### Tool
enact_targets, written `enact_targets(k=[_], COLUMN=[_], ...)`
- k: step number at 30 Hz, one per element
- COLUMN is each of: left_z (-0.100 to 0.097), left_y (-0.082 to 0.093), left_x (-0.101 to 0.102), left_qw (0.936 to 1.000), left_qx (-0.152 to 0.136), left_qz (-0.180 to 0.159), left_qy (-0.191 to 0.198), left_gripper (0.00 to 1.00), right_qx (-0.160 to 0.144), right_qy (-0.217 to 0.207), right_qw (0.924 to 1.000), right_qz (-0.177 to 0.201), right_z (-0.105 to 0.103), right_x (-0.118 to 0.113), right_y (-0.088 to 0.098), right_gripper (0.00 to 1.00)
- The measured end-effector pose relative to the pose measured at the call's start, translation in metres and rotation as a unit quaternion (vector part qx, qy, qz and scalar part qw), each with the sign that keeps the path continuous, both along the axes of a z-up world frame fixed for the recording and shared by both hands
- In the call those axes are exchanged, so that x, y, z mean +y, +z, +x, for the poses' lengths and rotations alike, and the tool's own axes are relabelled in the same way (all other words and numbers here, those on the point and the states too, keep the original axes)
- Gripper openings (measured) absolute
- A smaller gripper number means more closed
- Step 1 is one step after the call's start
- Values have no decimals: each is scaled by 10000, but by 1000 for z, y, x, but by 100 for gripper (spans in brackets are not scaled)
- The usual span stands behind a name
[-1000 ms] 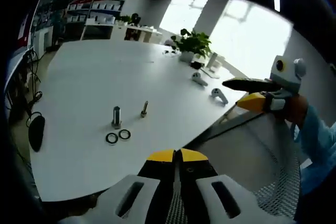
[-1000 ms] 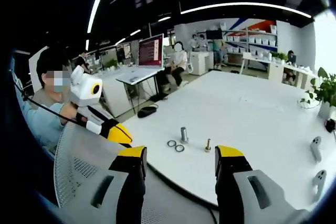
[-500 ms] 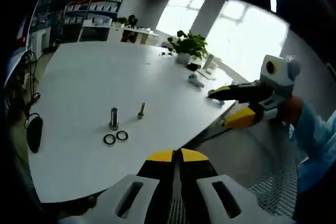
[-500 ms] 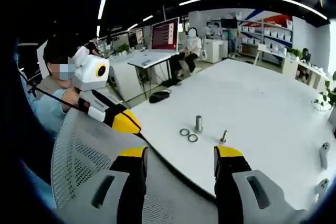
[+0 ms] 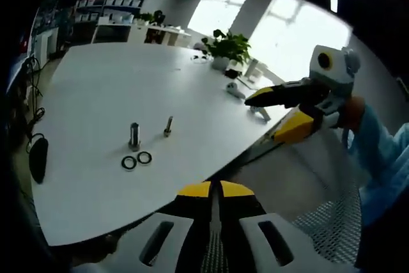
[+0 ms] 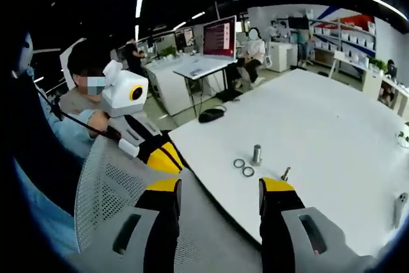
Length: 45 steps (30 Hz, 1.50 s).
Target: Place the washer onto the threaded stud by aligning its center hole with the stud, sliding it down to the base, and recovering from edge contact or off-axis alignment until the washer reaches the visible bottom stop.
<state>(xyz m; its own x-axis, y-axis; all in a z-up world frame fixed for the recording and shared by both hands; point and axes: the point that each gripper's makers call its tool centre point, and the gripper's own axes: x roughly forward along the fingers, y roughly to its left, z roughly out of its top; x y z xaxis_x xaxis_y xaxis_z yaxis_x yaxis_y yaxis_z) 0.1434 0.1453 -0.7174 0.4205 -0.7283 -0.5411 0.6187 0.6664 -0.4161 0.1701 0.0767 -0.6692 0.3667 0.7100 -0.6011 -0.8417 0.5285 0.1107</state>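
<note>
Two dark washers (image 5: pixel 129 162) (image 5: pixel 145 156) lie flat on the white table (image 5: pixel 89 94), just in front of a short metal cylinder (image 5: pixel 134 135) and a thin threaded stud (image 5: pixel 168 126), both upright. My left gripper (image 5: pixel 214 190) is shut with nothing in it, held back off the table's near edge. My right gripper (image 5: pixel 262 119) comes in from the right, open and empty, above the table's edge. In the right gripper view the washers (image 6: pixel 239 163) (image 6: pixel 248 171), cylinder (image 6: pixel 257 154) and stud (image 6: pixel 285 174) lie beyond my open right gripper (image 6: pixel 220 187); the left gripper (image 6: pixel 167 158) sits at the left.
A mesh chair back (image 6: pixel 108 183) stands between the grippers and the table's edge. A potted plant (image 5: pixel 223 46) and white controllers (image 5: pixel 235 92) sit at the far side, and a black mouse (image 6: pixel 211 115) lies near a corner. People sit at desks behind.
The right gripper has swung up and in toward the table's edge, still open. Both cameras shifted a little. The washers, cylinder and stud have not moved on the table.
</note>
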Motion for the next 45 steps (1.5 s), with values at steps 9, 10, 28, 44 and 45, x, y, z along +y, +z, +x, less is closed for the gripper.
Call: enact_targets(k=[9,10,28,44,45], left_z=[1,0,-2,-2,-2], left_y=[1,0,-2,-1,-1], left_x=[0,0,1,0,0], left_qw=[10000,10000,10000,9999,9999], left_qx=[-8,4,79,89,88], left_qz=[-46,-36,-13,-38,-37], left_qy=[23,6,-26,-44,-41], left_gripper=[2,2,3,2,2], right_qx=[121,146,555,653,657], right_qy=[872,986,2023,1974,1981], right_qw=[9926,9906,9543,9470,9466], right_qz=[-832,-941,-2129,-2451,-2457], right_z=[9,9,36,61,61], right_x=[12,13,25,23,24], right_y=[-13,-16,-101,-149,-150], right_gripper=[52,52,51,51,51])
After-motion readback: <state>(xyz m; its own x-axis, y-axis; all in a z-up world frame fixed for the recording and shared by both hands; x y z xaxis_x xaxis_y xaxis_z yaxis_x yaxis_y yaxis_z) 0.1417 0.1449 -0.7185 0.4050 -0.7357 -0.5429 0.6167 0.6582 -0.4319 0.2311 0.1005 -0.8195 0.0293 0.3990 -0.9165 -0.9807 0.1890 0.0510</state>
